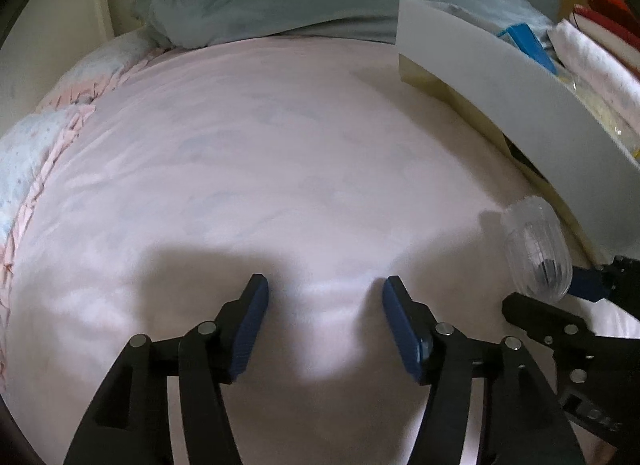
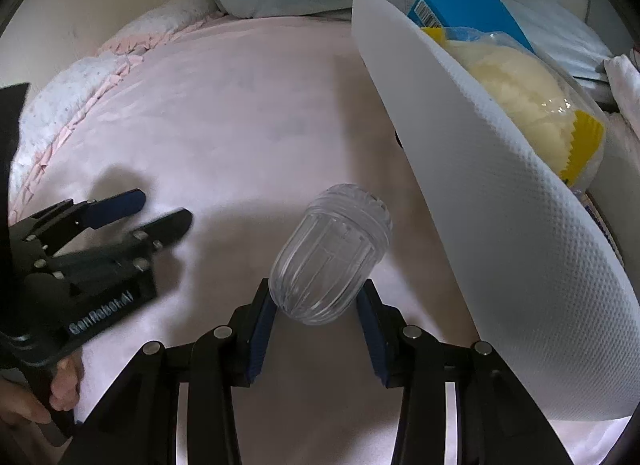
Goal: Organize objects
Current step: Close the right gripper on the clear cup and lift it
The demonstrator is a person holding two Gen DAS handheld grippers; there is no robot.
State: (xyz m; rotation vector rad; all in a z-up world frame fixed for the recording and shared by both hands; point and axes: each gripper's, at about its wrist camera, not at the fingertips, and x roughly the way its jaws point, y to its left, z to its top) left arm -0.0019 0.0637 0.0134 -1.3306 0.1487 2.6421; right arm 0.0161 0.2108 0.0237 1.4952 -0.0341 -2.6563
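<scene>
Right fingers (image 2: 267,315) pinch clear jar (image 2: 331,255) — left gripper (image 1: 325,301) empty.

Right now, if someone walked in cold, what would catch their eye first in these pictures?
Probably the clear ribbed jar lying tilted on the pink bedsheet, with the right claw closed around its rounded end. Next, the tall white bin just to its right, holding a blue box and a yellow packet. The left claw hangs open and empty over the sheet.
</scene>
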